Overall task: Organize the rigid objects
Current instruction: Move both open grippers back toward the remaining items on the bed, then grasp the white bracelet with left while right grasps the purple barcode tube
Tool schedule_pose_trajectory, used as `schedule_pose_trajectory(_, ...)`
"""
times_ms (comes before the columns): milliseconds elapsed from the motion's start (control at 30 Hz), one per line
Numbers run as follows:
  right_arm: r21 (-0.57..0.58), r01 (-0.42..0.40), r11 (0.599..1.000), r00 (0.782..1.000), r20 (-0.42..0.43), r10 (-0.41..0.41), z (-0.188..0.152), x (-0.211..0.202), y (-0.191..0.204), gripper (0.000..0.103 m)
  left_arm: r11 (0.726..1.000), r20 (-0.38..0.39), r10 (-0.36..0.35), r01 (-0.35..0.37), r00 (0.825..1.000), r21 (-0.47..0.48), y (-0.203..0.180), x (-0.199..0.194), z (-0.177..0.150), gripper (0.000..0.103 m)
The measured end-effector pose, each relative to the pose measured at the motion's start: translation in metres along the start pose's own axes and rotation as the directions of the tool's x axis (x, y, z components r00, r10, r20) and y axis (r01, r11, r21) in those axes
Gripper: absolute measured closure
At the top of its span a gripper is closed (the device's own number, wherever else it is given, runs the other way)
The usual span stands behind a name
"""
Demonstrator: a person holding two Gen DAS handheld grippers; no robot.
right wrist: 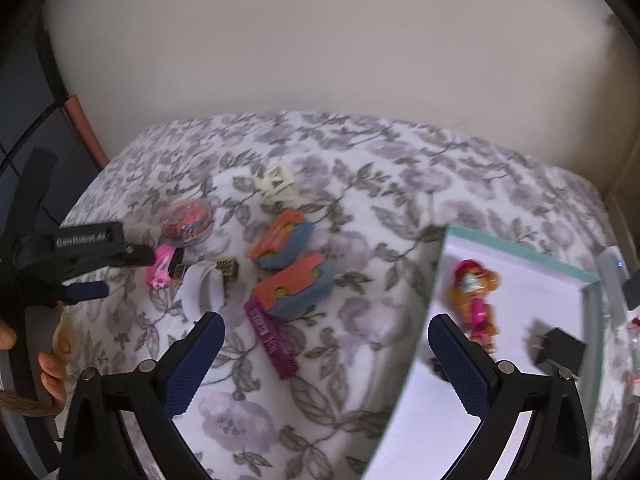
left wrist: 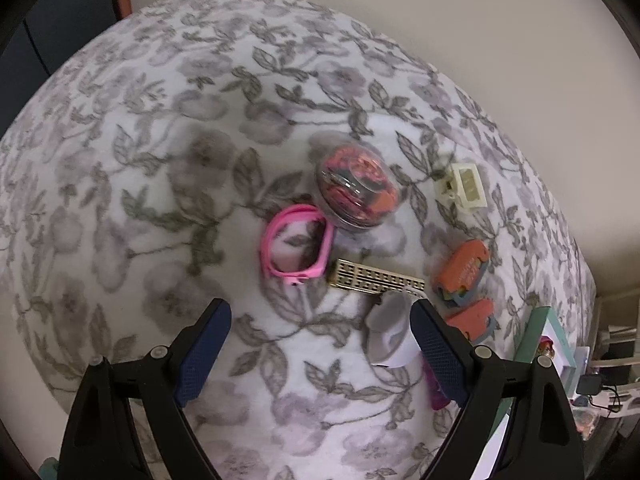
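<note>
One flowered blanket [left wrist: 160, 160] lies under everything I see. One teal-rimmed box [right wrist: 520, 256] sits at its right edge, and inside it I count one orange and pink toy figure [right wrist: 474, 300] and one black plug [right wrist: 560, 350]. Out on the blanket are two orange and blue blocks [right wrist: 286, 240], side by side, one clear round tub [left wrist: 354, 186] of orange bits, one pink band [left wrist: 298, 246] just beside it, one white and grey clip [left wrist: 386, 328], one purple comb [right wrist: 272, 336], one gold bar [left wrist: 376, 278] and one cream clip [left wrist: 464, 184]. My left claw [left wrist: 320, 344] is spread wide, pinching nothing. My right claw [right wrist: 326, 354] is spread too, empty, over the box's near edge.
</note>
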State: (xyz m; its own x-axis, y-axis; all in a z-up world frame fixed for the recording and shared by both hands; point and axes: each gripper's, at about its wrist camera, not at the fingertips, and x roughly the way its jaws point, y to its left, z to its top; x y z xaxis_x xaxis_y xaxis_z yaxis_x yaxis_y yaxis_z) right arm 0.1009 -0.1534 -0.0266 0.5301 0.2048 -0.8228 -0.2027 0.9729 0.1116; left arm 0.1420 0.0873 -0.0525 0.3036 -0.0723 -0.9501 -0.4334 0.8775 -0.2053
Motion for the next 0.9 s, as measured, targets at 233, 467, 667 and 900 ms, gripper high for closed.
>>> schedule_pose_trajectory(233, -0.042, 0.011, 0.999, 0.997, -0.069, -0.014, -0.010, 0.039, 0.012, 0.005, 0.998, -0.047, -0.022, 0.024, 0.999, 0.056, -0.019, 0.018, -0.002, 0.012)
schedule_pose_trajectory(467, -0.083, 0.007, 0.997, 0.994, -0.110, -0.016, -0.019, 0.061, 0.021, 0.016, 0.993, -0.080, -0.017, 0.026, 0.997, 0.111, -0.036, 0.031, -0.006, 0.012)
schedule_pose_trajectory(667, -0.114, 0.021, 0.993, 0.991, -0.131, -0.036, -0.023, 0.076, 0.030, 0.022, 0.989, -0.084, 0.018, -0.005, 0.996, 0.148, -0.044, 0.039, -0.008, 0.012)
schedule_pose_trajectory(900, -0.152, 0.056, 0.987, 0.989, -0.129, -0.076, -0.032, 0.089, 0.048, 0.033, 0.983, -0.096, 0.060, -0.042, 0.994, 0.177, -0.055, 0.054, -0.011, 0.017)
